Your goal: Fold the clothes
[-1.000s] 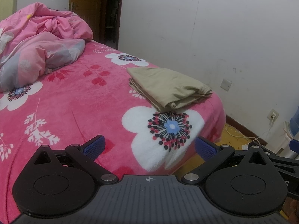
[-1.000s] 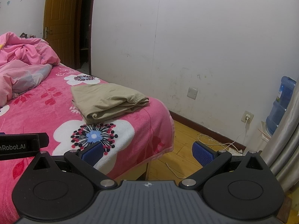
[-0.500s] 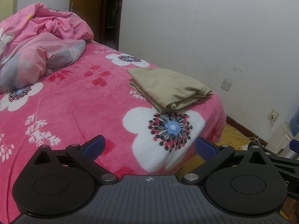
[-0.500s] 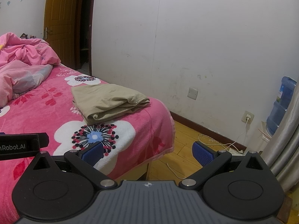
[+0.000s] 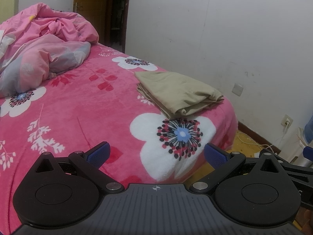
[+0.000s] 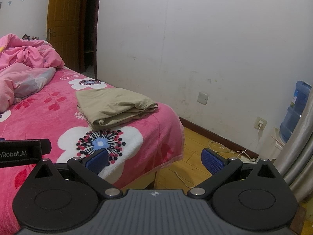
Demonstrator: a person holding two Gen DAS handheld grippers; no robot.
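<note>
Evidently both tools idle: the left gripper (image 5: 156,152) and right gripper (image 6: 155,159) have jaws spread wide, holding nothing, above the near part of the bed (image 5: 82,105). Well ahead, the folded beige garment (image 5: 176,94) lies flat near the bed's corner, its soft layered edges stacked on plush pink floral fleece.

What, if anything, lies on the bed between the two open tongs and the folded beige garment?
Nothing visible. Only bare pink floral blanket separates the left tongs and right tongs from the folded beige garment; the crumpled pink quilt sits far off.
</note>
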